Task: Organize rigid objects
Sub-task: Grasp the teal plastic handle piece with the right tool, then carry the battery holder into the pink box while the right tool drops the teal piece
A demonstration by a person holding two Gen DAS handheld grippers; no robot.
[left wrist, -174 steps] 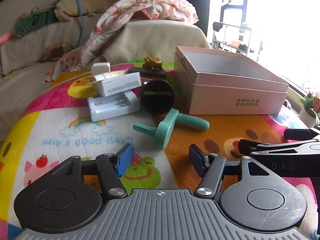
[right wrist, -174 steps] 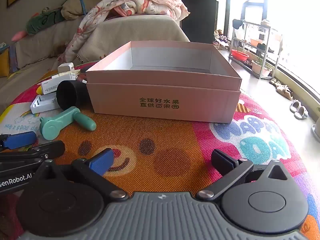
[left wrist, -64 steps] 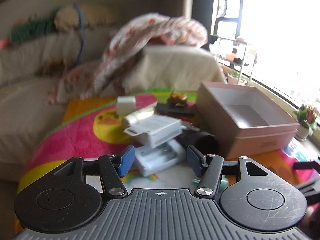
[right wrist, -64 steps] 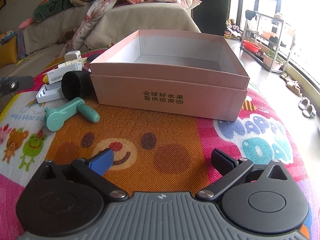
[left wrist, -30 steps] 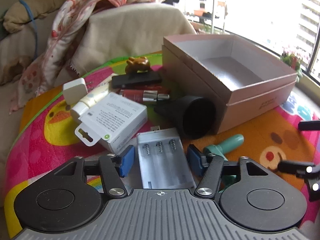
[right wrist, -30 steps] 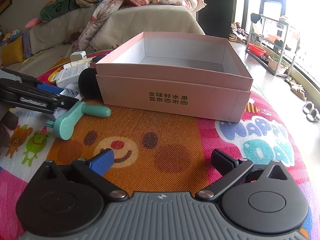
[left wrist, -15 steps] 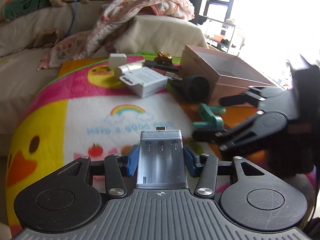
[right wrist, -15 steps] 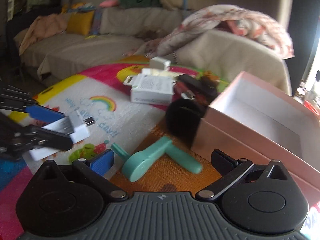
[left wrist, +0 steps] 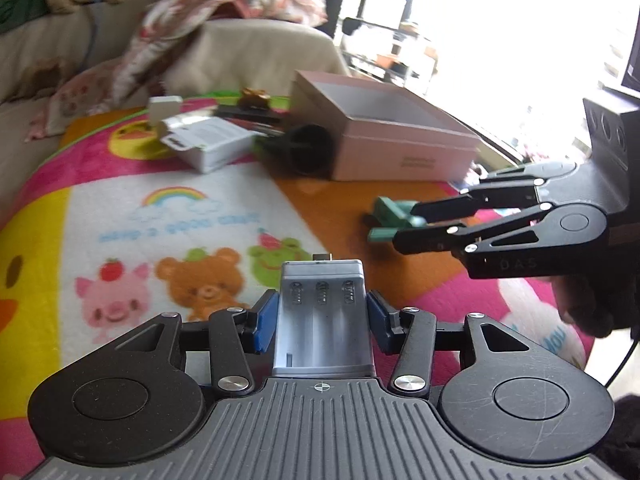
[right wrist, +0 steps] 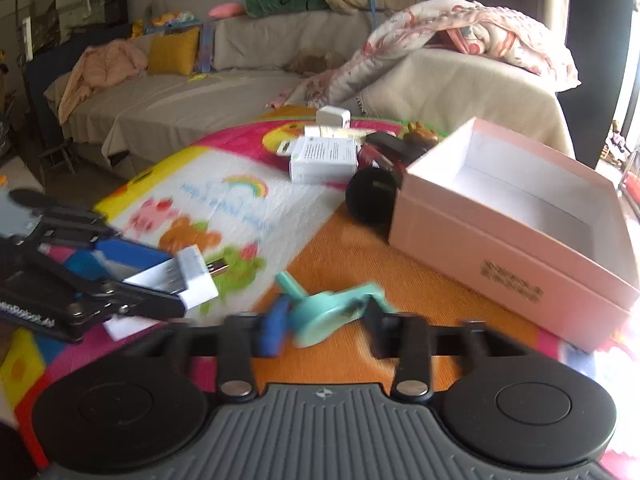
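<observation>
My left gripper (left wrist: 322, 322) is shut on a white battery charger (left wrist: 322, 320) and holds it above the cartoon mat; it also shows at the left of the right wrist view (right wrist: 176, 276). My right gripper (right wrist: 324, 326) has its jaws around a teal handled tool (right wrist: 332, 312) on the mat; blur hides whether the pads touch it. The right gripper (left wrist: 412, 224) also shows in the left wrist view over the teal tool (left wrist: 390, 216). An open pink box (right wrist: 516, 236) stands at the right.
A black cylinder (right wrist: 370, 196) lies against the pink box. A white carton (right wrist: 324, 160), a white plug (right wrist: 332, 118), a brown figurine (right wrist: 420, 134) and dark items lie behind it. A covered sofa (right wrist: 240, 88) lies beyond the mat (left wrist: 168, 216).
My left gripper closed on the charger and lifted it back from the pile. My right gripper swung left, dropped to the teal tool and narrowed its jaws around it.
</observation>
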